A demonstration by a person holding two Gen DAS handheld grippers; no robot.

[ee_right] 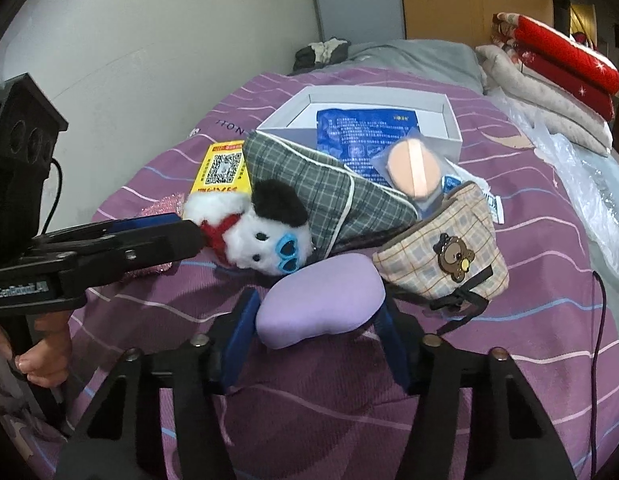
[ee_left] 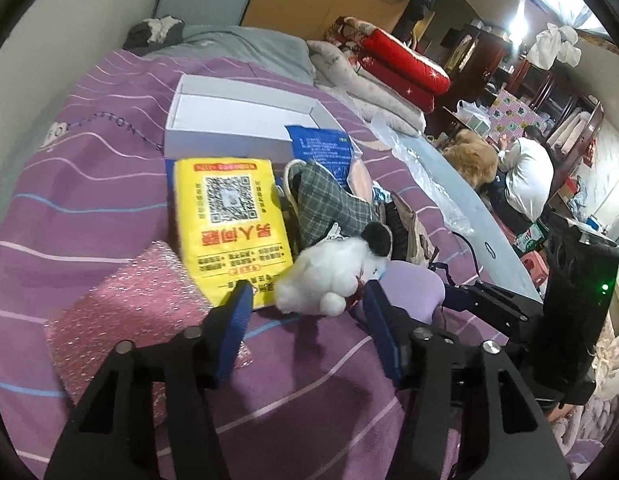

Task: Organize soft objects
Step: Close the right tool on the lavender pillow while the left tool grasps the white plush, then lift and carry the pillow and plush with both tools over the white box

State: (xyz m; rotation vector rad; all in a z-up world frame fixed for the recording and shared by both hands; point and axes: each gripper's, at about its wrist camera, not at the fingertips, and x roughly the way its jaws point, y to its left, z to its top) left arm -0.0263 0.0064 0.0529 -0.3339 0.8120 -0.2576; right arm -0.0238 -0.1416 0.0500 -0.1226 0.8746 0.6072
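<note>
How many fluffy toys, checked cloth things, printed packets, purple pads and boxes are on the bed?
fluffy toy: 1
checked cloth things: 2, green checked cloth and beige checked cloth
printed packets: 2, yellow packet and blue packet
purple pad: 1
white box: 1
Total: 7

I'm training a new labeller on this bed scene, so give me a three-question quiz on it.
1. Fill in: the plush toy wears a black ____.
2. What sits between the jaws of the right gripper? A yellow packet; B purple pad; C bear pouch.
3. True or false: the plush toy lies inside the white box.
Key: 1 hat; 2 B; 3 false, it lies on the bed cover.
</note>
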